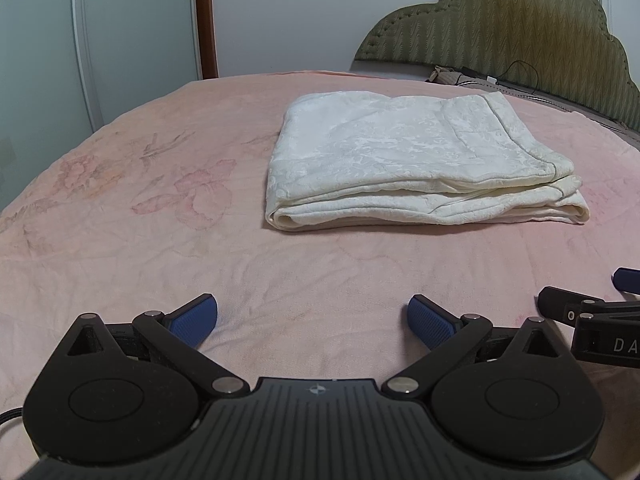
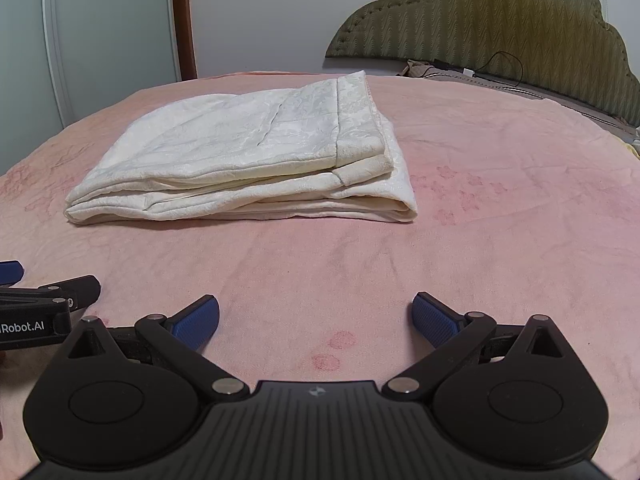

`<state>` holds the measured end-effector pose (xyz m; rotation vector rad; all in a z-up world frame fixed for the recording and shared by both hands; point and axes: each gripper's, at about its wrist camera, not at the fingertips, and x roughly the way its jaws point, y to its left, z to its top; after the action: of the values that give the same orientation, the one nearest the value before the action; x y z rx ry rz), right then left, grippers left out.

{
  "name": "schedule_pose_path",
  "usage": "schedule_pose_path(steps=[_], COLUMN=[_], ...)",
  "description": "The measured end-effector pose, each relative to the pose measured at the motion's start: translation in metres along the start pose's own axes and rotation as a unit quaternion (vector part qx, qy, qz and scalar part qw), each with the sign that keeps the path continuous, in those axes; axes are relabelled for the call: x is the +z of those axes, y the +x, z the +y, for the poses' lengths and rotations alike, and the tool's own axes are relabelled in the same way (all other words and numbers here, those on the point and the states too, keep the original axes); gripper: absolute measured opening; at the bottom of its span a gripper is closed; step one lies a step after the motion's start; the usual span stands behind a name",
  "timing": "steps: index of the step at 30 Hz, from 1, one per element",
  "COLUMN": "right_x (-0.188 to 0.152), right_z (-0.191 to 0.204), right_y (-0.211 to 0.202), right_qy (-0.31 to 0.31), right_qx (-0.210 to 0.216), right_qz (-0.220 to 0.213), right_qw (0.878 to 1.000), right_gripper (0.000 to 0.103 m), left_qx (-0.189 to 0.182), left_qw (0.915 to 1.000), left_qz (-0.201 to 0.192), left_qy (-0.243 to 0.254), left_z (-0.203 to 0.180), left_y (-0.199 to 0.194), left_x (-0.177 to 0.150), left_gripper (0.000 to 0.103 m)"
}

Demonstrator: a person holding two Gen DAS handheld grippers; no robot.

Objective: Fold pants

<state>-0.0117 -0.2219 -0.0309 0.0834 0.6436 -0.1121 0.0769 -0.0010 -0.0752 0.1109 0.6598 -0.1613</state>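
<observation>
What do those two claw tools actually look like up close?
Both match: the left gripper and right gripper are matte black plastic with round-lobed linkages, silver pivot pins, a ribbed centre plate with a small emblem, and textured blue finger pads. White lettering marks their sides.

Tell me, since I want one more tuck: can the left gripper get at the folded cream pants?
Probably yes. The left gripper is open, and only bare pink bedspread lies between it and the folded cream textured pants; nothing blocks them.
</observation>
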Motion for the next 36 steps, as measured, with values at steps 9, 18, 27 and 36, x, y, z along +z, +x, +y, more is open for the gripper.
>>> schedule_pose_path(steps=[9, 18, 27, 36], right_x=[0.0, 0.0, 0.0, -0.0001], right_z=[0.0, 0.0001, 0.0002, 0.0003], right_y=[0.0, 0.0, 0.0001, 0.0003], right_qy=[0.0, 0.0, 0.0, 0.0], right_qx=[0.0, 0.0, 0.0, 0.0], right_qz=[0.0, 0.0, 0.0, 0.0], right_qw=[1.0, 1.0, 1.0, 1.0], right_gripper=[0.103, 0.103, 0.103, 0.103], left_qx=[-0.001, -0.001, -0.001, -0.004], left_qw=[1.0, 1.0, 1.0, 1.0], left_qz=[0.0, 0.0, 0.0, 0.002], left_qy=[-0.001, -0.001, -0.001, -0.005], left_z=[0.0007, 0.0008, 0.0009, 0.0017], left_y=[0.0004, 0.0005, 0.0006, 0.0009], left_x=[-0.0002, -0.0003, -0.0003, -0.0009], left_gripper=[0.103, 0.103, 0.103, 0.103])
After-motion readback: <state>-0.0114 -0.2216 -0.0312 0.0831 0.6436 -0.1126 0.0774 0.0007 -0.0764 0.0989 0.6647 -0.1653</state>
